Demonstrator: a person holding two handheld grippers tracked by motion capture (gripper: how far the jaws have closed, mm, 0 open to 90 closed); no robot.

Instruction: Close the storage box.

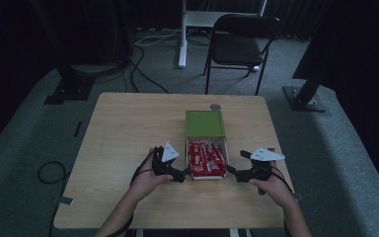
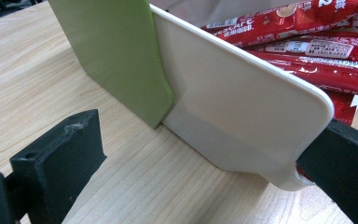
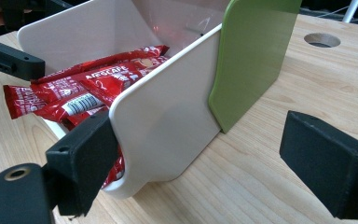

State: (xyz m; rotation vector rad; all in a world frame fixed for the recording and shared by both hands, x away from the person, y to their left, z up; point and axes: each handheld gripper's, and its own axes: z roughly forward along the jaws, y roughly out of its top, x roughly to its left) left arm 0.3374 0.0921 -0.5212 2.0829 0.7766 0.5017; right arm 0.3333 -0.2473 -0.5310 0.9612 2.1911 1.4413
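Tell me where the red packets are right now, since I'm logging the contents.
In the high view the red packets lie in the white tray pulled out of the green sleeve, between the left gripper and right gripper.

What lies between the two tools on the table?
The white drawer tray pulled from its green sleeve, filled with red snack packets; the high view shows the left tool and right tool flanking it.

Packets (image 1: 206, 159) in drawer (image 1: 224, 148) — sleeve (image 1: 205, 123) behind, claws either side.

White drawer tray (image 1: 221, 147) of red sachets (image 1: 206, 159), slid halfway out of green sleeve (image 1: 205, 123), mid-table.
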